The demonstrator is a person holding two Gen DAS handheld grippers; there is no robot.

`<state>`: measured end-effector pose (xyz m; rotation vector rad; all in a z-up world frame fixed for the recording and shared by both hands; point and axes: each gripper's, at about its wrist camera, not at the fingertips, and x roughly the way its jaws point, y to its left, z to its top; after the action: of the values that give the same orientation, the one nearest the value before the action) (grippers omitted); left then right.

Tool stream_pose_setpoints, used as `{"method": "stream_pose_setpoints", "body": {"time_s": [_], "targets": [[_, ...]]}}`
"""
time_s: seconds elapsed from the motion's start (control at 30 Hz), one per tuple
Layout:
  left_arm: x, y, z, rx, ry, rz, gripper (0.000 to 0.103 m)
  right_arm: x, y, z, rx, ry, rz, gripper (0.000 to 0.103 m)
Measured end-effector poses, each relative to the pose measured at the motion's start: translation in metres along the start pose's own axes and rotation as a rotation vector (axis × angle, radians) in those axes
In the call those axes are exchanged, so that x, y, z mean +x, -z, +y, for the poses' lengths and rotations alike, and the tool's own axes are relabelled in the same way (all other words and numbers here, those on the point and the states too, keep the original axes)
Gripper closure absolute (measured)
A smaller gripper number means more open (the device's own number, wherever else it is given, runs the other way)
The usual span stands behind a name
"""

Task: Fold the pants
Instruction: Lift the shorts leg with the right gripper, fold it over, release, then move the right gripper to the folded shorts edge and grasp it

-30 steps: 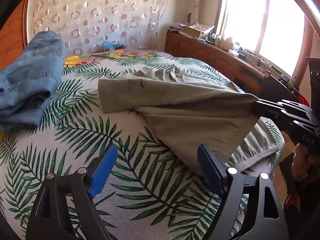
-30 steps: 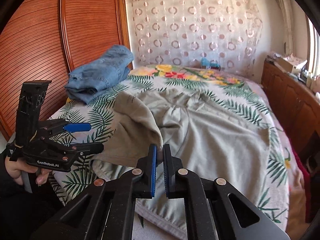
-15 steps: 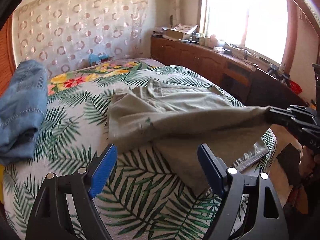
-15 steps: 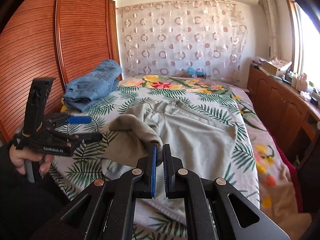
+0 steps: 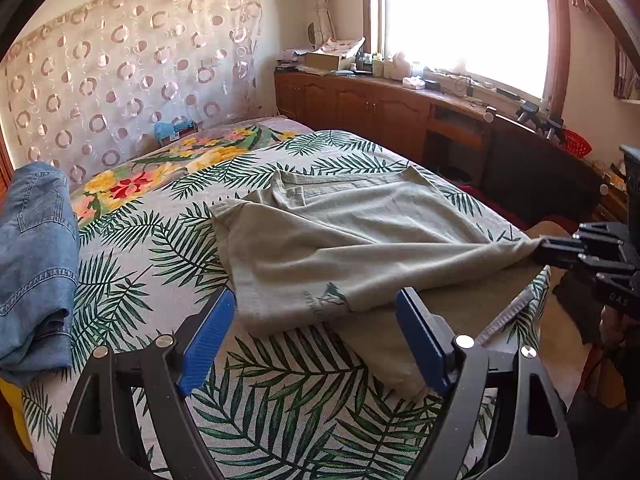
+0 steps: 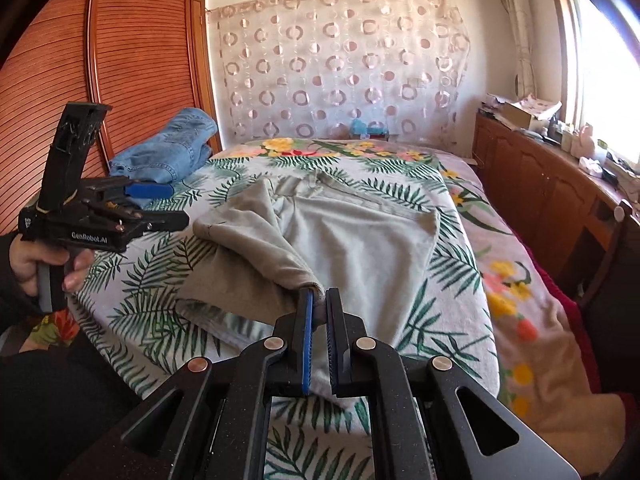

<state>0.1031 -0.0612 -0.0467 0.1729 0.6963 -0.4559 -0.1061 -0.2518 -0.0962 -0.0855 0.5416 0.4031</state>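
Here the right tool [image 6: 317, 312], low in the frame's centre, is clenched on a leg end of the pants [image 6: 360, 240], pulling it taut off the bed [image 6: 472, 280]. The left tool [image 5: 316, 336] hangs released above the leafy sheet, grasping nothing. Folded jeans [image 5: 36, 260] lie at the far left.

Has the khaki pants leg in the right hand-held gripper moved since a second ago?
Yes. The pants leg, clamped in the right hand-held gripper, has been drawn toward the foot of the bed, away from the curtain.
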Motion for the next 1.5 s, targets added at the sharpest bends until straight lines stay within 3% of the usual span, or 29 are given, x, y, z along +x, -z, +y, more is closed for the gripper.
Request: {"method": "stream_pose_setpoints", "body": {"time_s": [0.5, 0.67, 0.93, 1.1, 1.27, 1.5], "targets": [[0.009, 0.001, -0.004, 0.011, 0.007, 0.0, 0.02, 0.015, 0.014, -0.028, 0.041, 0.005, 0.147, 0.097], [0.008, 0.013, 0.006, -0.029, -0.005, -0.013, 0.02, 0.014, 0.011, -0.035, 0.066, -0.006, 0.136, 0.097], [0.004, 0.026, 0.021, -0.104, -0.023, -0.027, 0.02, 0.004, 0.006, -0.038, 0.058, -0.019, 0.097, 0.074], [0.004, 0.037, 0.027, -0.138, -0.059, -0.029, 0.02, -0.001, -0.007, -0.033, 0.029, -0.008, 0.045, 0.073], [0.003, 0.047, 0.033, -0.169, -0.055, -0.027, 0.02, 0.013, -0.027, -0.016, -0.01, -0.059, 0.006, 0.072], [0.001, 0.05, 0.037, -0.121, -0.077, -0.018, 0.02, 0.054, -0.047, 0.013, -0.07, -0.163, 0.012, 0.064]]}}
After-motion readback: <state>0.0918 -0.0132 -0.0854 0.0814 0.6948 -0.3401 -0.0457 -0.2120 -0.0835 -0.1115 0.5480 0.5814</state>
